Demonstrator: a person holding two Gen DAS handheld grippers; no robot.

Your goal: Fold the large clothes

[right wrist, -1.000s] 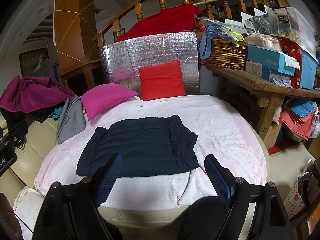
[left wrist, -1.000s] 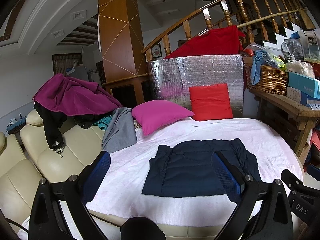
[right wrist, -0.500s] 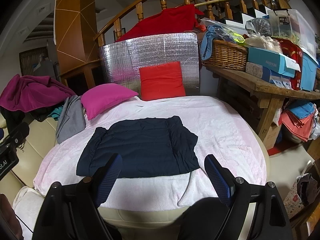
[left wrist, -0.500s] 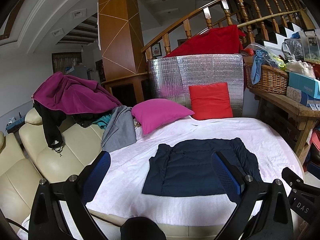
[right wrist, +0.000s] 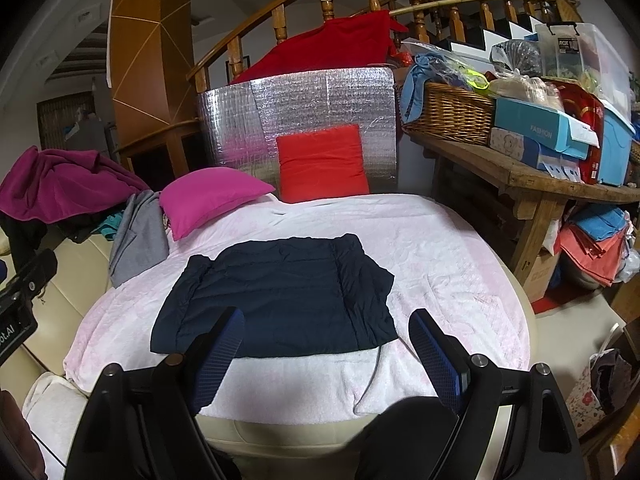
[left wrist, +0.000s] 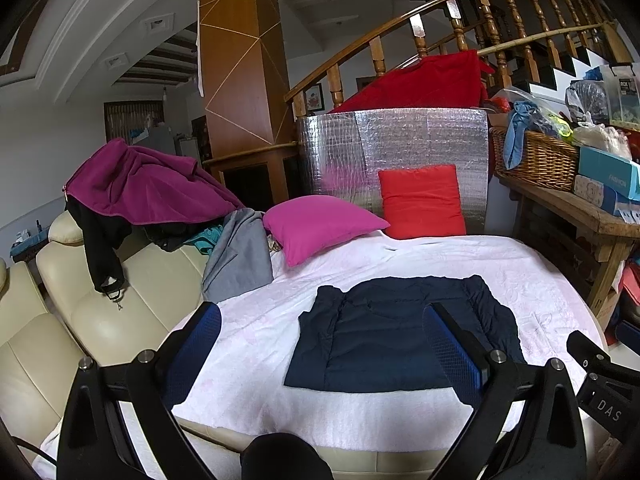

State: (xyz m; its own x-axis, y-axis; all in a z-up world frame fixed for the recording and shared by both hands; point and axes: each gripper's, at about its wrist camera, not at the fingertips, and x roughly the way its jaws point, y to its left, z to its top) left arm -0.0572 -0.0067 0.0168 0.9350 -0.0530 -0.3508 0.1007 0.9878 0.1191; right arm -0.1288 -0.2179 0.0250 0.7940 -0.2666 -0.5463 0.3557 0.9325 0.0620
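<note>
A dark navy padded garment (left wrist: 404, 336) lies flat and folded into a rough rectangle on the pale pink blanket (left wrist: 540, 288) of the round bed. It also shows in the right wrist view (right wrist: 276, 296). My left gripper (left wrist: 320, 344) is open and empty, held back near the bed's front edge, left of the garment's middle. My right gripper (right wrist: 326, 344) is open and empty, above the garment's near edge. Neither touches the cloth.
A magenta pillow (left wrist: 320, 224) and a red pillow (left wrist: 422, 202) lie at the back. A purple garment (left wrist: 140, 188) and a grey one (left wrist: 240, 256) drape over the cream sofa (left wrist: 100, 320) at left. A cluttered wooden bench (right wrist: 520, 172) stands at right.
</note>
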